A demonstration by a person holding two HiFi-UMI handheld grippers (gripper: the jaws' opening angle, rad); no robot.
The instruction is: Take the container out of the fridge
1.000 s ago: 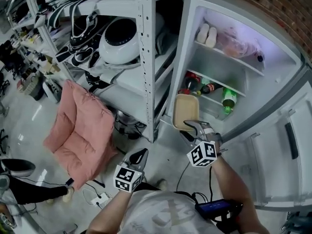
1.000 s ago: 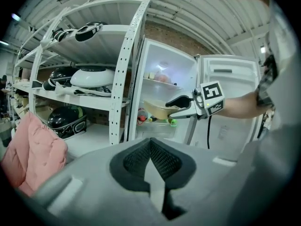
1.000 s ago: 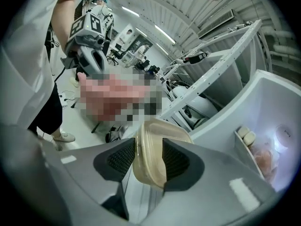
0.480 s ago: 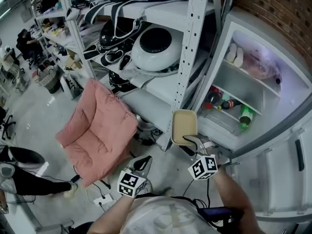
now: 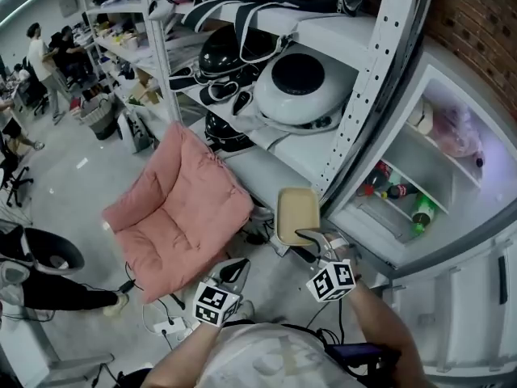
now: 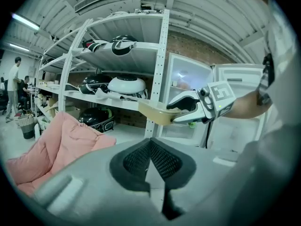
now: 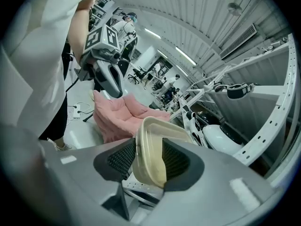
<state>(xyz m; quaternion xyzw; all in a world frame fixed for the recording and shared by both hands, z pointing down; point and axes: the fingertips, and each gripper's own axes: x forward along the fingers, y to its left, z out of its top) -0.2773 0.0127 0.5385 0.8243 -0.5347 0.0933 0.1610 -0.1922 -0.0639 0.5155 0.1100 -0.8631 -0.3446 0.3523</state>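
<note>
A shallow beige container [image 5: 296, 213] is outside the open fridge [image 5: 452, 186], in front of the white shelving post. My right gripper [image 5: 312, 236] is shut on its near rim. In the right gripper view the container [image 7: 149, 150] stands on edge between the two pads of that gripper [image 7: 148, 160]. The left gripper view shows the right gripper [image 6: 187, 108] holding the container [image 6: 154, 113] level. My left gripper [image 5: 234, 268] hangs lower left of it, shut and empty, its pads [image 6: 149, 160] pressed together.
The fridge shelves hold bottles [image 5: 386, 189], a green bottle [image 5: 420, 213] and bagged food. A white shelving rack [image 5: 300, 87] with black and white appliances stands left of the fridge. A pink cushion [image 5: 179, 208] lies on the floor. A power strip [image 5: 166, 327] and a person's shoe [image 5: 44, 250] lie lower left.
The right gripper has carried the container away from the fridge opening, to the left in front of the rack. The view has swung left. The left gripper has kept its place.
</note>
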